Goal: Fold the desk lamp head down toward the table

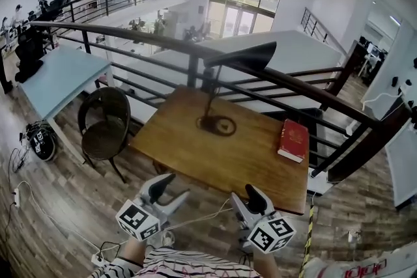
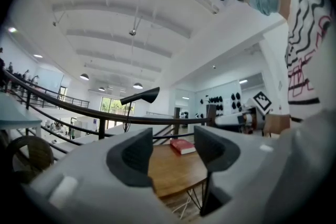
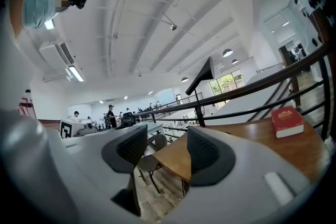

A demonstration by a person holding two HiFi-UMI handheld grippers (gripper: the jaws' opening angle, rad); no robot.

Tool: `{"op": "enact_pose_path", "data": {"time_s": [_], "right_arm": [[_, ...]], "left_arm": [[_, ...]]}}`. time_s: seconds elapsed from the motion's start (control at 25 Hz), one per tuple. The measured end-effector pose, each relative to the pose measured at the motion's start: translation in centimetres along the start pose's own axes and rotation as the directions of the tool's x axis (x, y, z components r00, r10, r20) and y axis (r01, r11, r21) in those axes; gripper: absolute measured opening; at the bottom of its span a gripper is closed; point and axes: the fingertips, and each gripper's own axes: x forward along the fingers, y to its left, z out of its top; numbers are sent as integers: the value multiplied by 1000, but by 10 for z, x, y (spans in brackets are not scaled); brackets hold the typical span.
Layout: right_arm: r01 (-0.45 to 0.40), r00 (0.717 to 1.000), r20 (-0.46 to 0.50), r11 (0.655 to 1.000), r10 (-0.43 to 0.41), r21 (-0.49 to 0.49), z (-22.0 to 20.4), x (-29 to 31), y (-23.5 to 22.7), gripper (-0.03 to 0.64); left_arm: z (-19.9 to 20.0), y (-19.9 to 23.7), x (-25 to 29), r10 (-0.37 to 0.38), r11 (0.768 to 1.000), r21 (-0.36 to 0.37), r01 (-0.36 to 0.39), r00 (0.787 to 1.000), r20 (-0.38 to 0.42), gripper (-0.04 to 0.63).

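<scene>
Nearest me, the left tongs [image 1: 172, 189] and the right tongs [image 1: 245, 200] hover side by side, level, short of the near edge of the brown wooden worktop [image 1: 195, 156]. I hold both with jaws apart and nothing between them. Beyond, a red hardcover book [image 1: 293, 140] lies flat near the worktop's right edge. The black desk lamp [image 1: 251, 56] stands toward the far side, its round base on the wood left of the book. Its thin stem is upright and its cone-shaped head raised high, roughly level, well apart from both tongs. A dark round-backed chair [image 1: 104, 124] sits at the worktop's left. A black metal railing [image 1: 130, 36] runs behind.
</scene>
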Motion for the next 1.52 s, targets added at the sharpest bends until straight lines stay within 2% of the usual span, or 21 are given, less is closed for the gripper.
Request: {"op": "enact_pose_path", "data": {"time_s": [0.16, 0.4, 0.68, 1.04, 1.28, 1.52], "right_arm": [[5, 1000, 14, 1000, -5, -9, 7, 59, 5, 227], [27, 999, 27, 1000, -27, 9, 8, 146, 24, 227], [90, 995, 48, 995, -92, 35, 9, 211, 19, 227], [190, 981, 27, 981, -191, 39, 14, 241, -22, 227], [175, 983, 41, 984, -176, 33, 30, 261, -59, 227], [141, 988, 68, 990, -141, 1, 64, 263, -106, 227]], "left_arm": [[8, 65, 2, 3, 1000, -10, -3, 1000, 15, 244], [15, 155, -11, -12, 1000, -4, 12, 1000, -4, 244], [16, 232, -2, -50, 999, -6, 50, 999, -20, 244], [-8, 272, 44, -113, 992, -69, 110, 993, -40, 244], [-8, 288, 82, -99, 993, -65, 97, 995, -28, 244], [-1, 281, 133, -69, 997, -44, 68, 997, -27, 244]]}}
